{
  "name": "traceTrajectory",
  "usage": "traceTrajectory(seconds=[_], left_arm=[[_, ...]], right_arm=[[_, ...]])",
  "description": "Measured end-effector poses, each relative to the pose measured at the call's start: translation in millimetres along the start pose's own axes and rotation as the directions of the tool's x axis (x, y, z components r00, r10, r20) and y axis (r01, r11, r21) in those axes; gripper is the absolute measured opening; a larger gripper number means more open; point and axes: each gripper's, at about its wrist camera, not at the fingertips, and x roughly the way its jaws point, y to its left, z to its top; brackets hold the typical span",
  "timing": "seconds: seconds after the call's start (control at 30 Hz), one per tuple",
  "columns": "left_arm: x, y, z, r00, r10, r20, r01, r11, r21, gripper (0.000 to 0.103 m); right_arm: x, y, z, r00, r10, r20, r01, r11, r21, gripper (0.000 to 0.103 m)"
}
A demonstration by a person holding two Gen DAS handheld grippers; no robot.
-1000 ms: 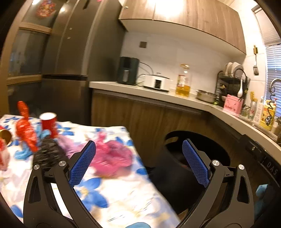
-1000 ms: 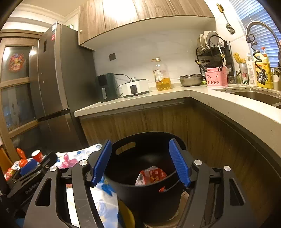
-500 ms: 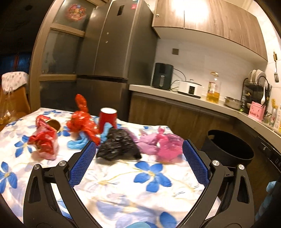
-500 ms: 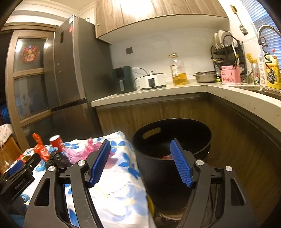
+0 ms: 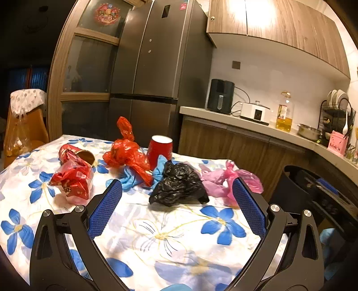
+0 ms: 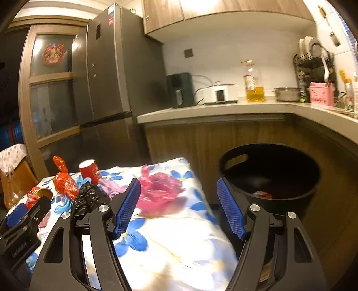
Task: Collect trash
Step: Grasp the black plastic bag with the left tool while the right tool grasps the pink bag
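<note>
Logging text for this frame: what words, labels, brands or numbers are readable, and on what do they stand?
No text can be read outright.
Red snack wrapper: white print, too crumpled and small to read.
Fridge sticker: too small to read.
Oil bottle: label blurred in both views.

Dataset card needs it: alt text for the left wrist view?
An open, empty gripper hovers over a table with a blue-flowered cloth, facing a black bag, pink bag, red bag, red cup and red wrapper. A black bin stands at right.
</note>
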Motion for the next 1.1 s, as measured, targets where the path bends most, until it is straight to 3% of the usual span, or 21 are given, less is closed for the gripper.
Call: traceTrajectory(seconds=[0.6, 0.8, 0.87, 0.9, 0.97, 1.1], left_arm=[[59, 2, 6, 0.999, 0.031, -0.025, -0.030, 0.999, 0.034, 0.097], [75, -2, 4, 0.998, 0.020, -0.051, -0.018, 0.999, 0.032, 0.097], [81, -4, 4, 0.998, 0.011, -0.061, -0.009, 0.999, 0.031, 0.097], [83, -4, 4, 0.998, 0.006, -0.067, -0.004, 0.999, 0.032, 0.097], [91, -5, 3, 0.995, -0.004, -0.095, 0.007, 0.999, 0.033, 0.089], [105, -6, -1, 0.987, -0.014, -0.158, 0.019, 0.999, 0.032, 0.071]], right_arm=[[120, 10, -7, 0.978, -0.027, -0.208, 0.037, 0.998, 0.046, 0.068], [133, 8, -16, 0.964, -0.009, -0.265, 0.023, 0.998, 0.052, 0.045], [135, 7, -17, 0.960, 0.003, -0.280, 0.014, 0.998, 0.059, 0.028], [136, 6, -18, 0.958, 0.014, -0.288, 0.005, 0.998, 0.065, 0.025], [136, 7, -19, 0.955, 0.033, -0.295, -0.013, 0.998, 0.069, 0.008], [130, 7, -20, 0.957, 0.063, -0.284, -0.041, 0.996, 0.083, 0.004]])
